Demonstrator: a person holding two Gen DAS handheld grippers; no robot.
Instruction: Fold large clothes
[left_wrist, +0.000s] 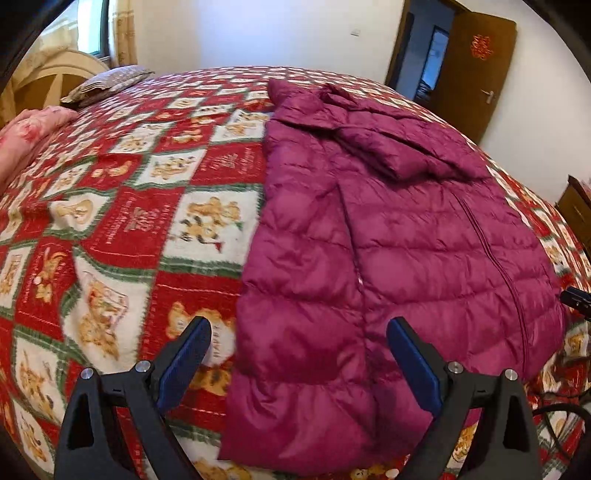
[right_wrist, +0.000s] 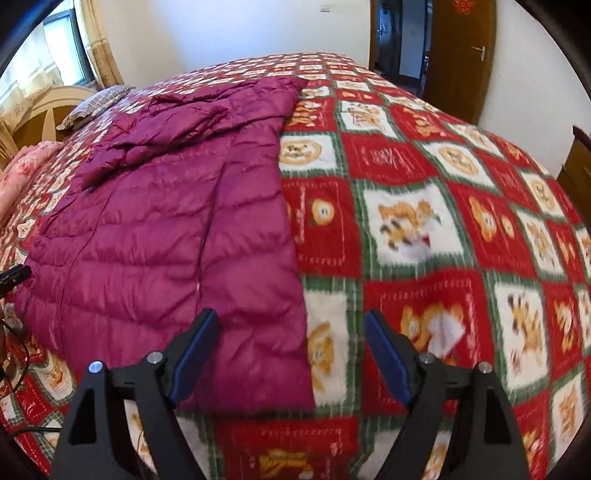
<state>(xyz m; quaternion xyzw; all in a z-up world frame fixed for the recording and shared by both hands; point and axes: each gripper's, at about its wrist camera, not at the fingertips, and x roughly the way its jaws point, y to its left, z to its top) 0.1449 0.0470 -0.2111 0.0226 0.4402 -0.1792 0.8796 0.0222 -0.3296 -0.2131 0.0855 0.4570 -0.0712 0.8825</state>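
**Jacket flat on the bed, both grippers spread and empty**

Jacket (left_wrist: 388, 236) lies lengthwise on the bed (left_wrist: 147, 177), its hem toward the near edge and its collar toward the far edge by the wall. One sleeve is folded across the chest. The zip runs down the front panel.

Your left gripper (left_wrist: 299, 354) hangs over the hem's left corner with its fingers spread wide. One blue pad (left_wrist: 184, 362) is over the blanket and the other is over the quilted fabric; neither pinches anything.

Your right gripper (right_wrist: 291, 350) hangs over the hem's right corner, fingers spread just as wide. Its left pad (right_wrist: 195, 350) is over the jacket (right_wrist: 166, 240) and its right pad over the blanket (right_wrist: 424, 229). Nothing is held there either.

A pillow (left_wrist: 107, 83) sits at the bed's far left corner.
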